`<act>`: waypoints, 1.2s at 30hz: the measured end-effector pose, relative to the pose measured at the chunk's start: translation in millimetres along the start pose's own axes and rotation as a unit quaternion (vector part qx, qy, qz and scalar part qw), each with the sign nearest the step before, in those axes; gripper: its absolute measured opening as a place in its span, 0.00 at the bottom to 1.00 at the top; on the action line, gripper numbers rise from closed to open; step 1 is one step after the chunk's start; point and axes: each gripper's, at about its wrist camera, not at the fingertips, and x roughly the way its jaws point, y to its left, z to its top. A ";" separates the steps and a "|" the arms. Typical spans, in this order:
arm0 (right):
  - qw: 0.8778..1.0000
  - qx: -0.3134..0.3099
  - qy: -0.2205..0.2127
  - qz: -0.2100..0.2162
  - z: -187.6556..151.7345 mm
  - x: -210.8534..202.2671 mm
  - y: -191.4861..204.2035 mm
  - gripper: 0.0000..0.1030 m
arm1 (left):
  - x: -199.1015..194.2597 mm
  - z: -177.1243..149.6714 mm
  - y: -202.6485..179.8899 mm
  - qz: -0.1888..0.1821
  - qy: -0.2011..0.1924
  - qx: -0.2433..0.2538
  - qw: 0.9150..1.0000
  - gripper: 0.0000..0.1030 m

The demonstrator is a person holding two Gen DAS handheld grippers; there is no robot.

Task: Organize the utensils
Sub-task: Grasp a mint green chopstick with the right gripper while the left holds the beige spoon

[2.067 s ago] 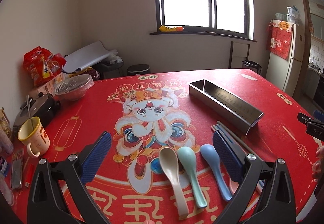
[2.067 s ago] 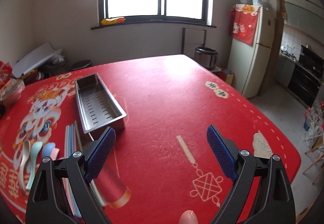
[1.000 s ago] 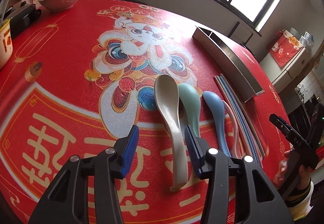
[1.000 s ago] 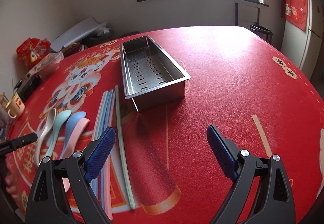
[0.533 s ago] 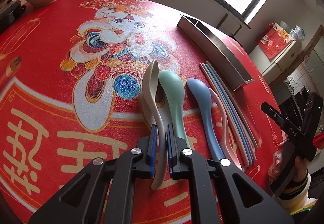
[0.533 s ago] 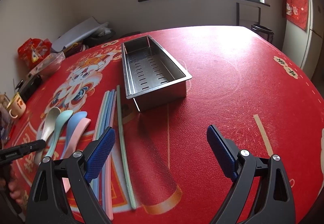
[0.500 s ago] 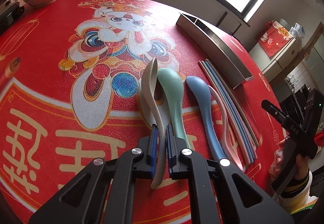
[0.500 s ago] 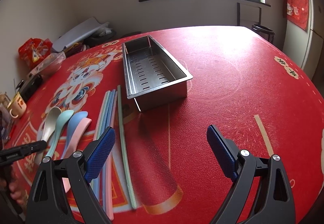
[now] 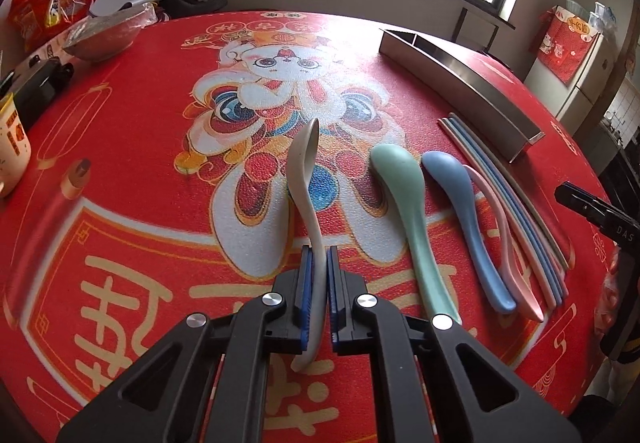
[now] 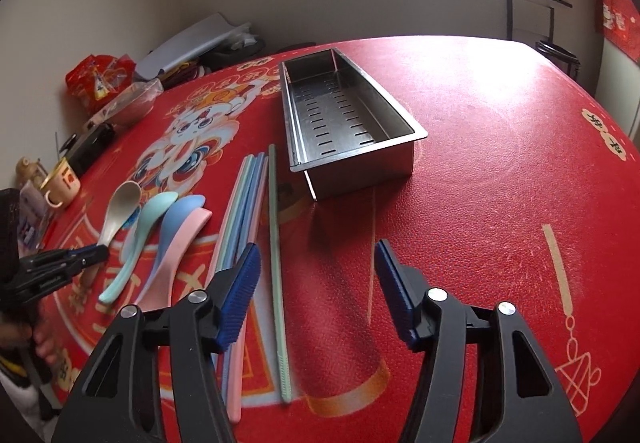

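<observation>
My left gripper (image 9: 318,275) is shut on the handle of the beige spoon (image 9: 306,171), which is turned on edge with its bowl pointing away. To its right on the red tablecloth lie a green spoon (image 9: 404,187), a blue spoon (image 9: 460,195) and a pink spoon (image 9: 508,243), then several pastel chopsticks (image 9: 508,195). My right gripper (image 10: 316,271) hangs over the chopsticks (image 10: 240,211), its jaws closing. A green chopstick (image 10: 276,243) lies on the table in the gap, untouched by the pads. The empty slotted steel tray (image 10: 340,115) stands just beyond.
A yellow mug (image 9: 12,139), a covered bowl (image 9: 104,35), a black device (image 9: 36,83) and red snack bags (image 9: 48,11) crowd the table's left side. A fridge (image 9: 576,67) stands at the far right. A hand (image 10: 24,339) holds the left gripper at the table's near edge.
The left jaws shut on the beige spoon's handle, tipping it on edge and drawing it away from the green spoon. The right jaws have narrowed from wide open and shifted toward the chopsticks.
</observation>
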 end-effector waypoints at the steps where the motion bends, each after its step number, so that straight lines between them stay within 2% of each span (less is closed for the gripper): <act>1: 1.000 -0.009 0.007 0.001 -0.4 1.5 2.2 0.36 | 0.7 1.0 0.4 0.003 -0.001 0.003 1.000 0.07; 6: 0.997 -0.063 0.041 0.000 1.0 12.4 20.3 0.22 | 5.1 3.3 -0.2 0.002 -0.013 0.010 1.000 0.07; 11: 0.993 -0.097 0.072 -0.016 3.4 33.0 33.6 0.18 | 6.7 4.8 6.7 -0.021 -0.017 -0.004 1.000 0.07; 14: 0.992 -0.103 0.073 -0.024 8.2 39.9 36.1 0.16 | 6.5 3.8 8.6 -0.027 -0.019 -0.011 0.999 0.07; 19: 0.992 -0.103 0.074 -0.024 15.3 47.0 37.9 0.15 | 6.5 3.1 2.5 -0.013 -0.020 0.000 1.000 0.07; 24: 0.991 -0.112 0.068 -0.010 17.1 49.5 39.2 0.15 | 6.6 2.7 1.6 -0.010 -0.021 0.003 1.000 0.07; 27: 0.992 -0.109 0.065 0.001 16.5 48.4 37.2 0.07 | 6.5 2.5 2.7 -0.012 -0.021 0.000 1.000 0.07; 36: 0.994 -0.095 0.049 0.012 12.2 36.3 30.4 0.06 | 6.3 2.4 1.1 -0.007 -0.021 0.004 1.000 0.07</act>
